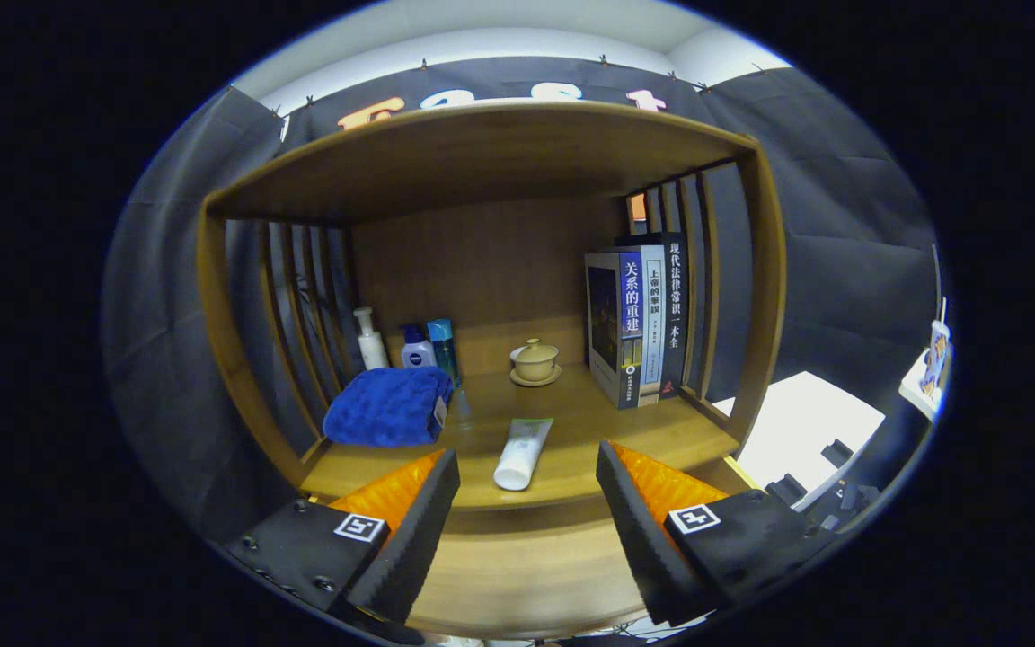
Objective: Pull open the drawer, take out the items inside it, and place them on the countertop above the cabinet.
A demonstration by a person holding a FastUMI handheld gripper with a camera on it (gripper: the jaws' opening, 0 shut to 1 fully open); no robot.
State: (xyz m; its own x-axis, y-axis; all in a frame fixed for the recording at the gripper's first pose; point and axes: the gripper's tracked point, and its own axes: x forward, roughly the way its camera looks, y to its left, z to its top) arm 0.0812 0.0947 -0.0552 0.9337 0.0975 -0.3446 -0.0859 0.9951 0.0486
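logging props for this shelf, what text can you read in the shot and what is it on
"关系的重建": spine of the blue book
"现代法律常识一本全": spine of the black book
Grey book between them: title too blurred to read.
Bottles and tube: print too small to read.
Gripper: open, tube just ahead between its fingers; its square tags carry patterns, no words.

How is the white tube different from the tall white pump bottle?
The white tube lies flat near the front of the countertop, just ahead of the open gripper; the pump bottle stands upright at the back, behind the blue towel. The tube is flat at one end with a cap at the other; the bottle has a pump spout on top. Both are white and rest on the same wooden surface.
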